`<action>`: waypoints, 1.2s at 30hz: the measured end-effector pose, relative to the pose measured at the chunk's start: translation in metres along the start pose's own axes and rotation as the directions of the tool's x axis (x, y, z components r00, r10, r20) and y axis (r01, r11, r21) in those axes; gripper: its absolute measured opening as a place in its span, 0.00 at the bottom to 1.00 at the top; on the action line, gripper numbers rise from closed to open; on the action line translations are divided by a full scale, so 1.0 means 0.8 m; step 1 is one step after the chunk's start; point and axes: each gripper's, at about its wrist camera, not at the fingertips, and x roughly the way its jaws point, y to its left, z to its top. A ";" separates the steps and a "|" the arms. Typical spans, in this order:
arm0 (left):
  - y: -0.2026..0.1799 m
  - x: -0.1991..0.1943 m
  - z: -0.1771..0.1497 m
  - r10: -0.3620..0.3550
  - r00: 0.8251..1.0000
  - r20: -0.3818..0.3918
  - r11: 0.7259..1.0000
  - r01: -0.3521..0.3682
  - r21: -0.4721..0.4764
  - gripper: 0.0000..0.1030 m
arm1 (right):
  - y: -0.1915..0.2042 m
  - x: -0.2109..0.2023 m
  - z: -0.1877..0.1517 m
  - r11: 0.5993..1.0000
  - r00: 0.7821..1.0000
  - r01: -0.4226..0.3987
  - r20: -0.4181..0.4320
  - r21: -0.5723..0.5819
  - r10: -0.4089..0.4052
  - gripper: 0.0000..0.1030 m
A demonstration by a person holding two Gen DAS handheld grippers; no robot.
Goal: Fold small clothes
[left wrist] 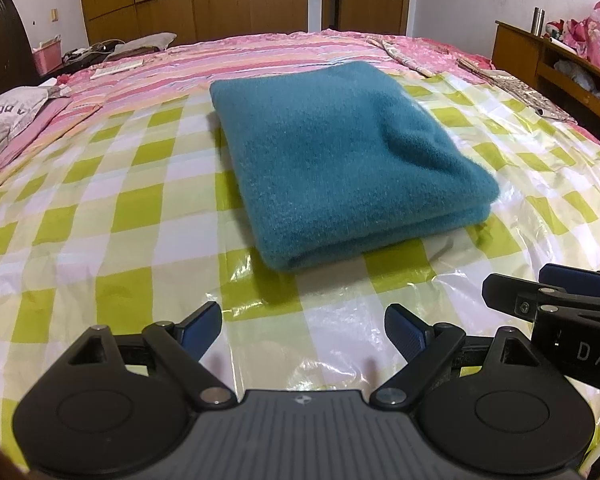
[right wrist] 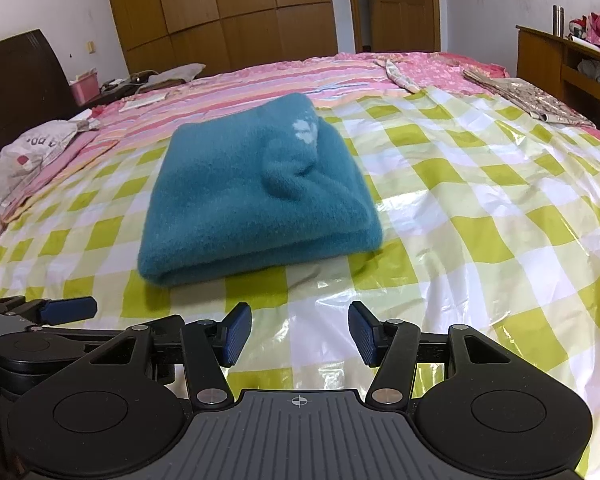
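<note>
The folded teal garment (left wrist: 340, 160) lay mid-bed on the green-checked plastic sheet (left wrist: 100, 216), toward its far edge (a white paw print showed on top). Both the left gripper (left wrist: 303, 330) and right gripper (right wrist: 300, 334) hung short of it, jaws spread, gripping nothing.

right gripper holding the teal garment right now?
No. The right gripper is open with nothing between its pads, and the folded teal garment lies apart from it on the checked sheet.
</note>
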 end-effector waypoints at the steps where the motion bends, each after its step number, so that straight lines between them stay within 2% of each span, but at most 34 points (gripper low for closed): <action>1: 0.000 0.000 0.000 0.000 1.000 -0.001 1.000 0.000 0.001 0.91 | 0.000 0.000 0.000 1.000 1.000 0.000 0.000 0.000 0.000 0.52; 36: -0.008 0.002 -0.004 0.042 0.998 -0.054 0.999 -0.041 0.018 0.91 | 0.000 0.001 -0.010 1.000 1.000 0.013 -0.021 -0.001 -0.013 0.52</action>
